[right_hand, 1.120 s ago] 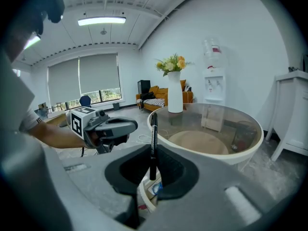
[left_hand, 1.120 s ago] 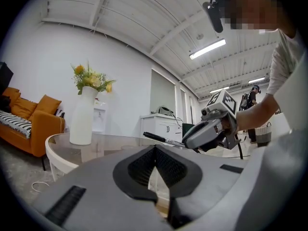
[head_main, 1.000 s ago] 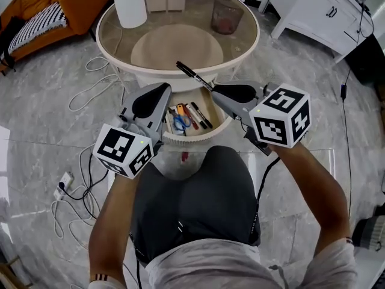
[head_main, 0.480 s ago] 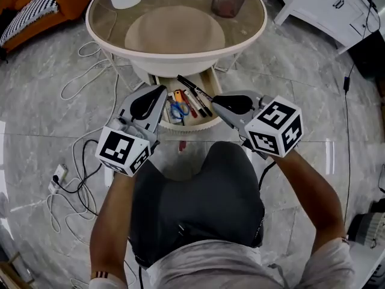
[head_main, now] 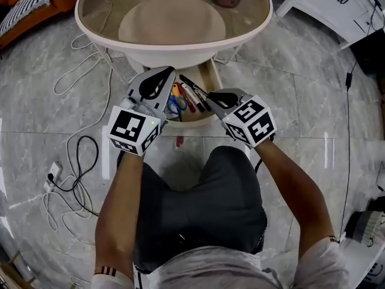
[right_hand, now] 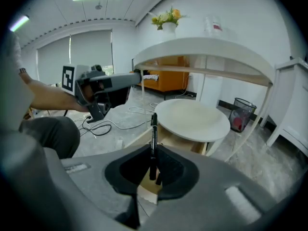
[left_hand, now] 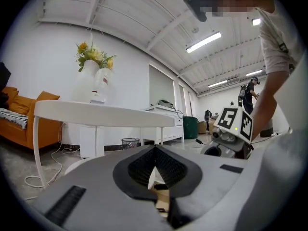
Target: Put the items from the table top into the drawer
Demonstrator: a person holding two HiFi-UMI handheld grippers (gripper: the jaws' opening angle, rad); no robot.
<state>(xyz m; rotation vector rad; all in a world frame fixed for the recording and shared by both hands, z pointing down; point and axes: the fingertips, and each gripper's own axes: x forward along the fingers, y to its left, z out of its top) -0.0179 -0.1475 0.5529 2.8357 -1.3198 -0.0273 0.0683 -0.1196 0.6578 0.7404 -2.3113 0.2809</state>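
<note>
Over the drawer (head_main: pixel 183 121), right gripper (head_main: pixel 210 97): fingers clenched on a black marker (head_main: pixel 194 84), which stands upright in its own view.
Left gripper (head_main: pixel 168 71): fingers pressed together, nothing between them, at the drawer's left edge in the head view.
Drawer: open under the tabletop (head_main: pixel 84 26); holds blue-handled scissors (head_main: pixel 175 105) and pens (head_main: pixel 192 99).
Cubes (head_main: pixel 133 130): black-and-white square patterns only.
Gripper views only: vase (left_hand: pixel 91 69) of yellow flowers on the tabletop; bin (right_hand: pixel 242 113) on the floor beyond.
</note>
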